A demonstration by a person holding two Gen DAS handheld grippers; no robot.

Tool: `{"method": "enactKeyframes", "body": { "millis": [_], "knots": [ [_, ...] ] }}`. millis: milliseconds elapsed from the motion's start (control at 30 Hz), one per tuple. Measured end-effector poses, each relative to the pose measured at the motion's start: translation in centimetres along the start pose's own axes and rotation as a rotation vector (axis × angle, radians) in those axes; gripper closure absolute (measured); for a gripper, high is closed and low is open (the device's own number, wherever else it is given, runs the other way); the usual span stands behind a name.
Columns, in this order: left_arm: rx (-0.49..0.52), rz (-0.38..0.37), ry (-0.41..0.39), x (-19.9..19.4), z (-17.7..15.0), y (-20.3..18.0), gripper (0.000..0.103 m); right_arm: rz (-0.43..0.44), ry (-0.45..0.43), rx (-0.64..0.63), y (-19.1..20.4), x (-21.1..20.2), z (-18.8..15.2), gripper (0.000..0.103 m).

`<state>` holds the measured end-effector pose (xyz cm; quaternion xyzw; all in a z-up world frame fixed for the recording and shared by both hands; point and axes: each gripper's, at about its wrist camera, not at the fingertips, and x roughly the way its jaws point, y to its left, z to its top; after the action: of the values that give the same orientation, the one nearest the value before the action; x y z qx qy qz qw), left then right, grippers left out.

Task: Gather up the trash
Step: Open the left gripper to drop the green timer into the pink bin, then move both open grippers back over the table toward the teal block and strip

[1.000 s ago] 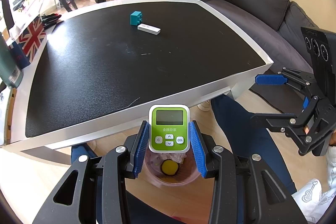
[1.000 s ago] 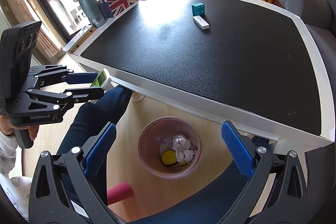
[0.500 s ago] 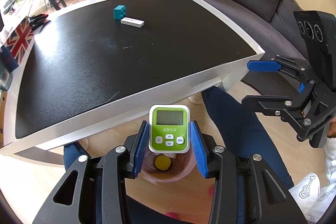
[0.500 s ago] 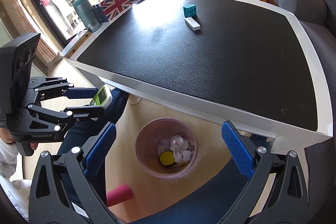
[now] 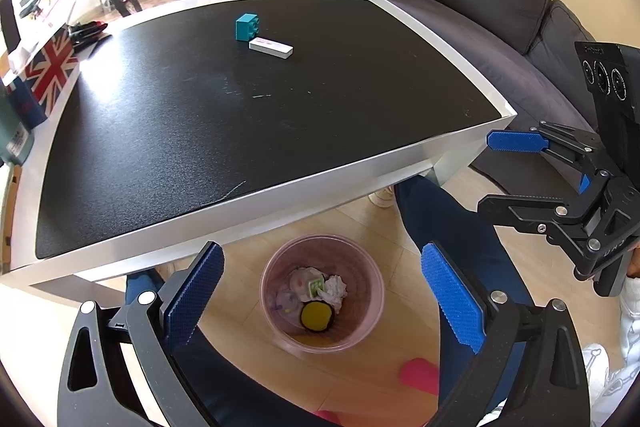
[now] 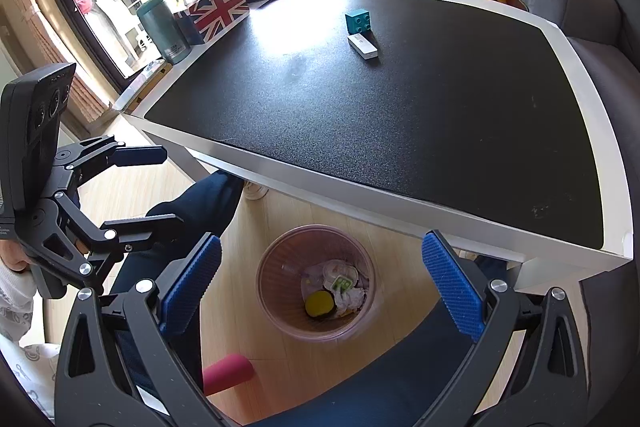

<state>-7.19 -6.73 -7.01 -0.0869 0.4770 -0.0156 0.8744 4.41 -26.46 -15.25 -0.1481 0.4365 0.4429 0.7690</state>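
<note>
Two pieces are lying on the table [image 5: 280, 115] far ahead of the left gripper [image 5: 322, 291], whose jaws have just been opening wide and empty over the bin [image 5: 322, 291]: a block [image 5: 247, 26] and a stick [image 5: 271, 47], seemingly light and rigid, best pinched across flat sides. Seen from the right gripper [image 6: 320, 287], also gaping empty, the green timer [image 6: 341, 283] is resting in the bin [image 6: 280, 255] below; no writing is reading clearly.

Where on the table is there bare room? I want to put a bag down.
The black tabletop is bare along its near edge and across the middle. Only the teal block and white stick, close together, sit toward the far side. The far left corner is crowded: flag box, green flask.
</note>
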Motion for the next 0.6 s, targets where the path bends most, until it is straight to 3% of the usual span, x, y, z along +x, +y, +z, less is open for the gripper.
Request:
{"method": "enactKeyframes", "body": {
  "millis": [600],
  "knots": [
    [-0.034,0.022,-0.040,-0.7,1.9,1.8,0.008,0.008,-0.021,-0.009,-0.3,0.2,2.0,0.004]
  ]
}}
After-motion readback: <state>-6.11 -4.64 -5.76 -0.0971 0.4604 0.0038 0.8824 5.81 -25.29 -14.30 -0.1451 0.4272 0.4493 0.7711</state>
